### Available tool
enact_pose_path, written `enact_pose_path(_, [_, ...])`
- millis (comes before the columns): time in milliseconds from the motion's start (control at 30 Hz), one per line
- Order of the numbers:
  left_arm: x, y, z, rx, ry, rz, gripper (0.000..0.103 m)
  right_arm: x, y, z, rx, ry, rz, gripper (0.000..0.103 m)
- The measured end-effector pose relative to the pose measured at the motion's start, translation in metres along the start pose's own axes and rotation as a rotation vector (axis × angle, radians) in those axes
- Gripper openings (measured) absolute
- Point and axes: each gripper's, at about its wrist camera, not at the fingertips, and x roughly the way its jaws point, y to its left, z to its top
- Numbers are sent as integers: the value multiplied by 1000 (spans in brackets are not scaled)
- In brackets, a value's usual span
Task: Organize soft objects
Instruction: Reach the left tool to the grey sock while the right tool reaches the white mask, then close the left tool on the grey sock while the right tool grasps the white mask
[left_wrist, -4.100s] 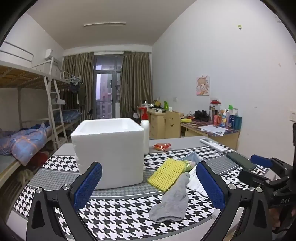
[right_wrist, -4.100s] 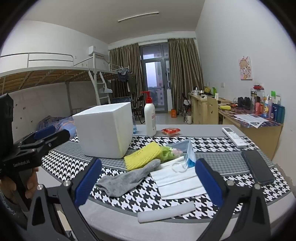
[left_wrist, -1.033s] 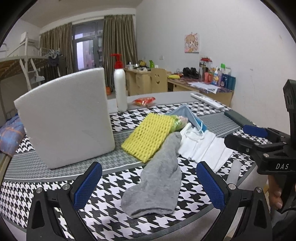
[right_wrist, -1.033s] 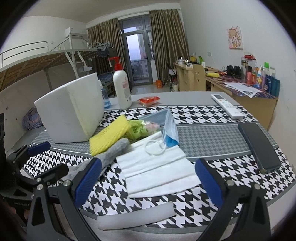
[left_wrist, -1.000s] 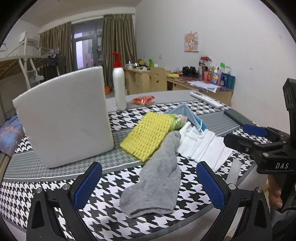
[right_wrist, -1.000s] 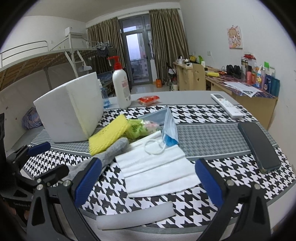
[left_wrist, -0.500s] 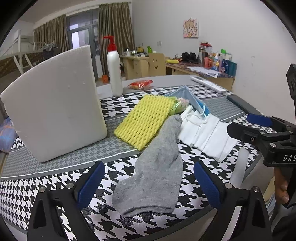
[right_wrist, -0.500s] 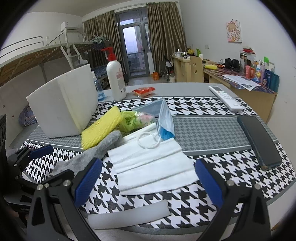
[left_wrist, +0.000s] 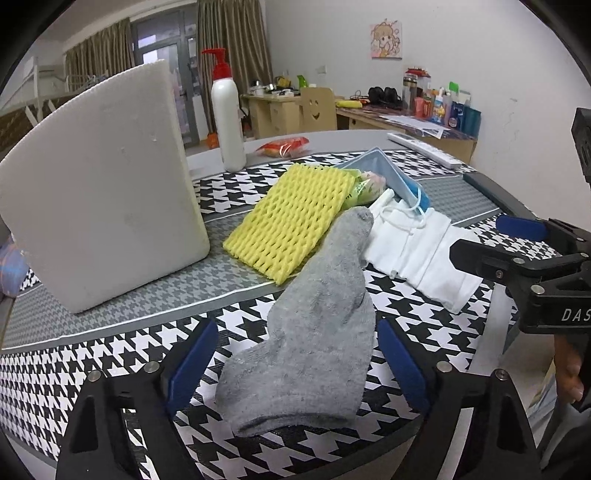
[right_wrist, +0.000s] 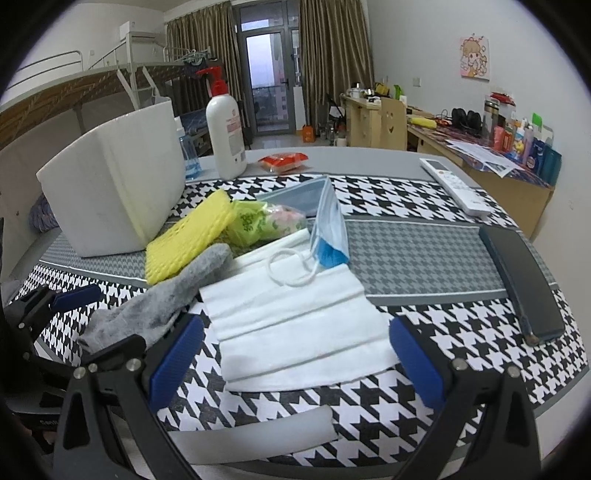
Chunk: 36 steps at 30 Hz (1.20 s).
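On a houndstooth-patterned tablecloth (left_wrist: 92, 365), the left gripper (left_wrist: 293, 363) hangs with its blue-padded jaws spread wide on either side of the cuff end of a limp grey sock (left_wrist: 317, 332), not touching it. The right gripper (right_wrist: 293, 356) is likewise spread, its jaws flanking the near edge of a folded white cloth (right_wrist: 295, 321); a translucent white tube (right_wrist: 255, 430) lies at the table's edge just in front. The sock's toe rests on a yellow foam mesh sleeve (left_wrist: 291, 218), which leans beside a green printed plastic bag (right_wrist: 258, 221) and a blue surgical mask (right_wrist: 328, 229). A white foam box (left_wrist: 99, 184) stands to the left. Farther back are a white pump bottle with a red top (right_wrist: 225, 136), a red snack packet (right_wrist: 282, 160), a white remote control (right_wrist: 456, 186) and a dark phone (right_wrist: 521, 280).
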Motion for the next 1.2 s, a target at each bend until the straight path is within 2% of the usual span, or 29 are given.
enact_pose_path(133, [3, -2, 0, 9, 16, -4, 82, 7, 2, 1, -7, 26, -8, 100])
enact_pose_path(467, [6, -2, -2, 23, 42, -6, 69, 25, 1, -3, -2, 110, -22, 84])
enact_pose_path(567, [6, -3, -2, 30, 45, -9, 67, 27, 4, -4, -20, 121, -34, 81])
enact_pose_path(733, [5, -2, -2, 28, 44, -32, 58, 27, 9, -5, -51, 121, -55, 75])
enact_pose_path(933, [5, 1, -3, 8, 44, -63, 48, 25, 9, -4, -62, 114, -51, 57])
enact_pose_path(1067, [4, 1, -2, 5, 42, -73, 36, 24, 8, -4, -59, 110, -53, 36])
enact_pose_path(1133, [3, 1, -2, 5, 40, -79, 33, 24, 8, -3, -55, 110, -54, 31])
enact_pose_path(1200, [3, 1, -2, 2, 36, -86, 28, 25, 6, -3, -47, 107, -54, 21])
